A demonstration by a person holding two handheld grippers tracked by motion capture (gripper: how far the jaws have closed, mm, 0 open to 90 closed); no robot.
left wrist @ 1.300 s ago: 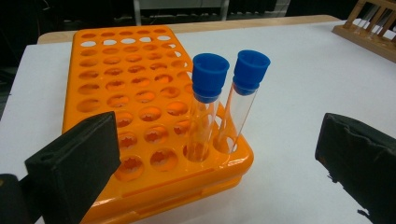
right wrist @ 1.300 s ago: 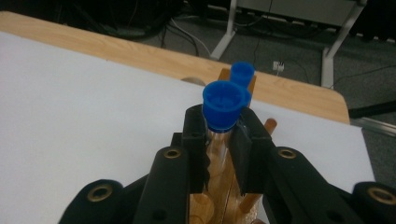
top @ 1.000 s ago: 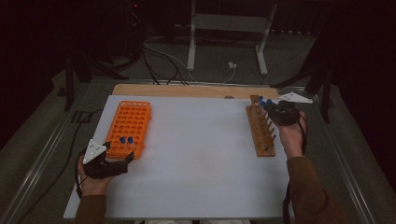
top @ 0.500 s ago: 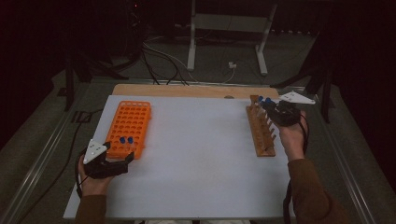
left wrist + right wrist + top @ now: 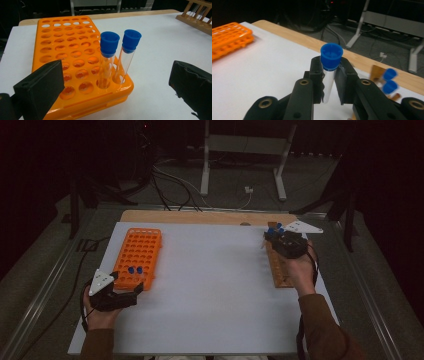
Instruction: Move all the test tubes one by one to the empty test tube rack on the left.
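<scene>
An orange tube rack (image 5: 137, 251) (image 5: 67, 47) lies at the left of the white table. Two clear tubes with blue caps (image 5: 135, 269) (image 5: 117, 50) stand at its near end. My left gripper (image 5: 126, 283) (image 5: 115, 75) rests just in front of that end, open, with its jaws spread either side of the two tubes and touching neither. At the right, my right gripper (image 5: 278, 240) (image 5: 331, 75) is shut on a clear tube with a blue cap (image 5: 331, 58), held upright above the far end of the wooden rack (image 5: 280, 270) (image 5: 377, 71). Two more blue-capped tubes (image 5: 390, 80) stand in that rack.
A white sheet (image 5: 215, 285) covers the table, with a wooden strip (image 5: 200, 216) along its far edge. Beyond the table a metal stand (image 5: 240, 145) and cables (image 5: 170, 175) lie on the floor. Metal rails run along both table sides.
My right gripper has moved a little to the left and slightly up with the tube in it. The left gripper has stayed where it was.
</scene>
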